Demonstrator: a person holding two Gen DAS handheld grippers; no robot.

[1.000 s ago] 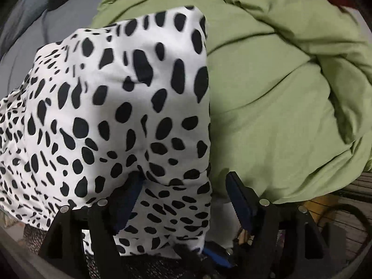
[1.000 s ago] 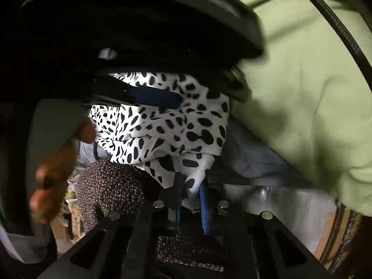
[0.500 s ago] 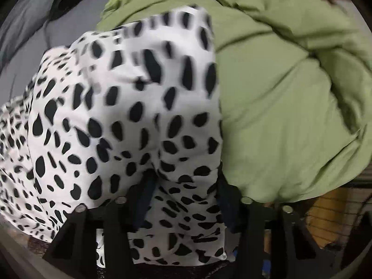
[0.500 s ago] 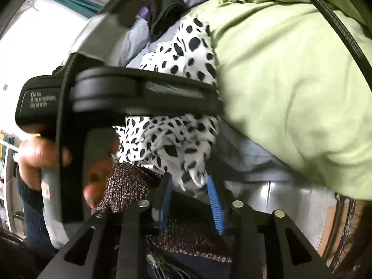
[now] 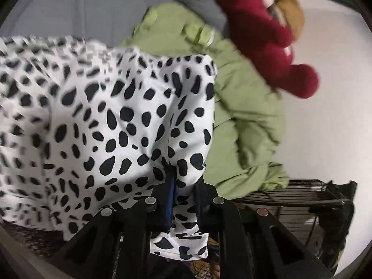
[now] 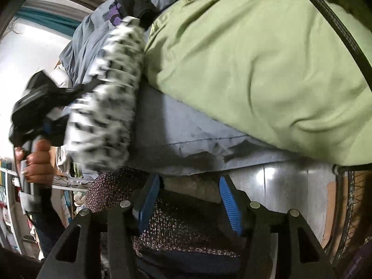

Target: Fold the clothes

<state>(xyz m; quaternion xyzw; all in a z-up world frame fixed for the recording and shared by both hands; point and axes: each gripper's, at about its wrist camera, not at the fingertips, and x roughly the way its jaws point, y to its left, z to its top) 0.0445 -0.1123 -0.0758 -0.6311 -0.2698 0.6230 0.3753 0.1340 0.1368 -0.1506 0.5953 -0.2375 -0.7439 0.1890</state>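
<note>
Spotted white garment [image 5: 111, 121]: black-blotched cloth, one edge pinched between the pads of the left gripper [image 5: 183, 197], whose jaws have just been closing on it; the rest spreads leftward beside a green garment [image 5: 246, 121] and over grey cloth [image 6: 186, 139]. Right gripper [image 6: 189, 200]: jaws apart, just been opening, nothing pressed between them, over a dark speckled fabric [image 6: 176, 227]. Beyond: red cloth [image 5: 267, 34], wire rack [image 5: 302, 197].

white black-spotted cloth [image 5: 116, 116]; green garment [image 5: 244, 116]
</note>
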